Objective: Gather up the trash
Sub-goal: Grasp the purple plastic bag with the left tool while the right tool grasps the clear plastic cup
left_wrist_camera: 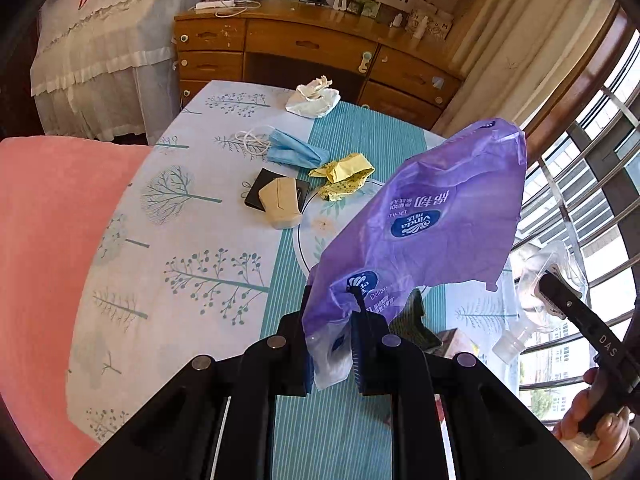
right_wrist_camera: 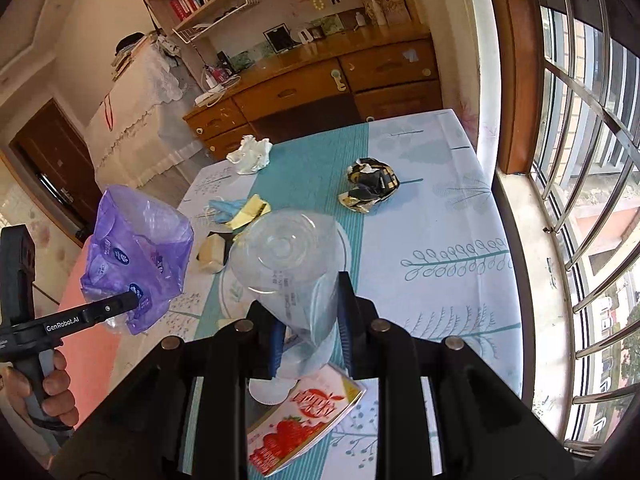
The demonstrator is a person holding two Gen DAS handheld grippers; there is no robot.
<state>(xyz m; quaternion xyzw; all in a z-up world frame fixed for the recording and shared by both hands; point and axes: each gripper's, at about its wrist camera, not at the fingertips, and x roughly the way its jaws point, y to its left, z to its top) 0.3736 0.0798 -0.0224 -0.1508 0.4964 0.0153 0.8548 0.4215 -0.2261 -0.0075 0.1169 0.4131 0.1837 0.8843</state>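
Observation:
My left gripper (left_wrist_camera: 356,300) is shut on the lower edge of a purple plastic bag (left_wrist_camera: 432,216), held up above the table; the bag also shows in the right wrist view (right_wrist_camera: 140,256), mouth open upward. My right gripper (right_wrist_camera: 310,308) is shut on a clear plastic bottle (right_wrist_camera: 288,260), base pointing away, held above the table; it shows at the right edge of the left wrist view (left_wrist_camera: 536,300). On the table lie a blue face mask (left_wrist_camera: 292,152), a yellow wrapper (left_wrist_camera: 344,172), a white crumpled tissue (left_wrist_camera: 314,98), a beige piece on a black card (left_wrist_camera: 280,200) and a black-gold crumpled wrapper (right_wrist_camera: 370,186).
The table (right_wrist_camera: 440,240) has a tree-print cloth with a teal runner. A red strawberry carton (right_wrist_camera: 304,424) lies under my right gripper. A pink cushion (left_wrist_camera: 52,240) sits left of the table. A wooden desk (left_wrist_camera: 312,48) stands behind; barred windows (right_wrist_camera: 580,160) line the right.

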